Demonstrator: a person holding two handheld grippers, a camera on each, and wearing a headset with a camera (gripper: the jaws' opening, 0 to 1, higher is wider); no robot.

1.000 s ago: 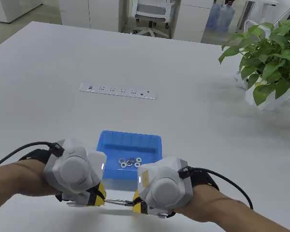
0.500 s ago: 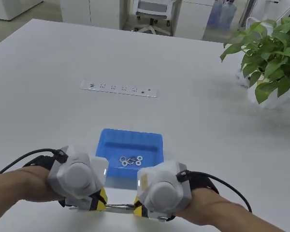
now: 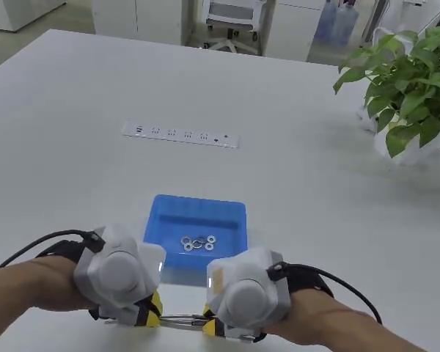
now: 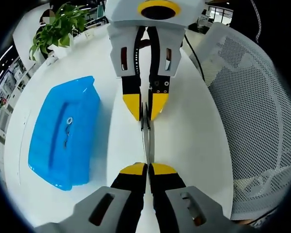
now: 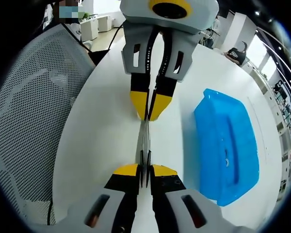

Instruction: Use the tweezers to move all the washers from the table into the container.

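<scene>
White counter spans the head view. Leafy plant in a white pot sits at its far right. Mesh chair back shows beside the counter edge in the left tool's view, and again in the right tool's view.

Blue container sits on the counter just beyond both tools, near the front edge. It lies to the left in the left view and to the right in the right view. White power strip lies further back, well apart from the container.

L tool and R tool are low at the front edge, tips facing each other. Each faces the other head-on: R tool in the left view, L tool in the right view. Both are closed nearly all the way, each pinching one end of the tweezers, which span the gap between them just above the counter. Seen as a thin metal strip in the left view and in the right.

Washers lie in a small cluster on the container floor, towards its near side.
</scene>
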